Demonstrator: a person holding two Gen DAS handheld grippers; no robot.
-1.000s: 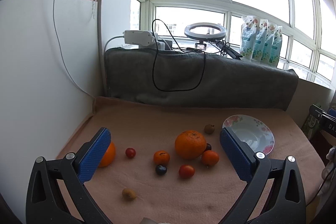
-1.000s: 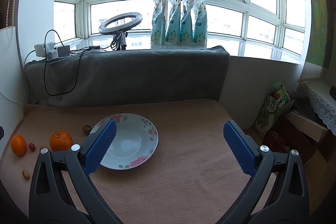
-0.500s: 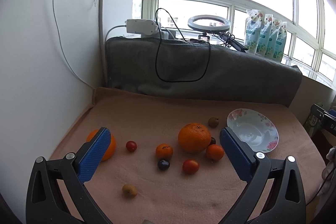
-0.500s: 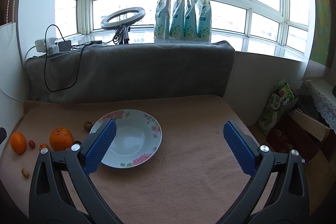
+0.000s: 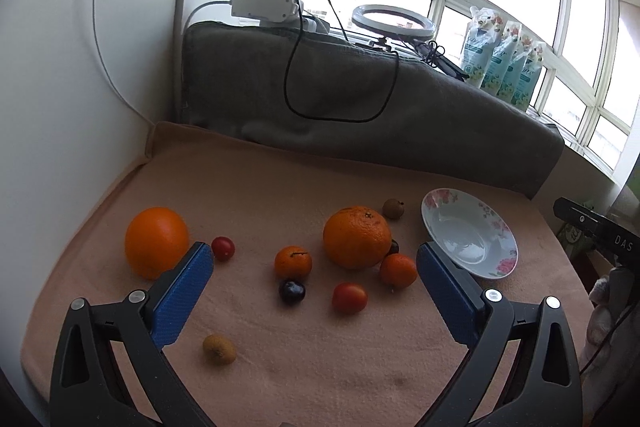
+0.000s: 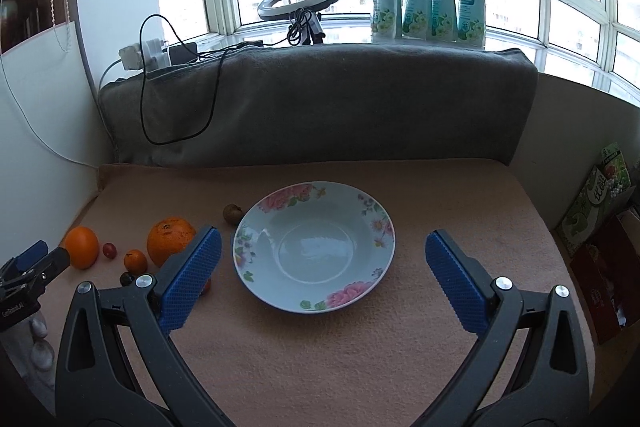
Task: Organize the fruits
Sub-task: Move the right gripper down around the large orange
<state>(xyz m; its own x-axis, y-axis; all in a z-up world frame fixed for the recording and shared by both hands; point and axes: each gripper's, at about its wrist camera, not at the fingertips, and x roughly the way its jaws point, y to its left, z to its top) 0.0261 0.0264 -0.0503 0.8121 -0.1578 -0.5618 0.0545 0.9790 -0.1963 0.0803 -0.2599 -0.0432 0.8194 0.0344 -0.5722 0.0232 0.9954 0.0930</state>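
Risk here comes mostly from crowding and round shapes: the large mandarin (image 5: 357, 237) sits with a small tangerine (image 5: 398, 269) and a dark cherry-like fruit tucked against its right side, so jaws closing on one could nudge its neighbours and set them rolling across the soft pink blanket (image 5: 280, 187) on the desk. Cherry tomatoes, such as the one nearest the camera (image 5: 349, 297), would likely bruise or squirt free under a hard squeeze. The left gripper (image 5: 314, 269) hangs released and empty above the fruit, its blue pads spread wide; between them, further off, lie another small tangerine (image 5: 293, 261), a dark cherry (image 5: 291, 291) and that tomato, none touched, while the big orange (image 5: 157, 242) sits just beyond the left pad. The right gripper (image 6: 322, 259) is likewise spread and empty, the flowered plate (image 6: 256, 227) lying bare between its jaws, with all fruit to the plate's left.
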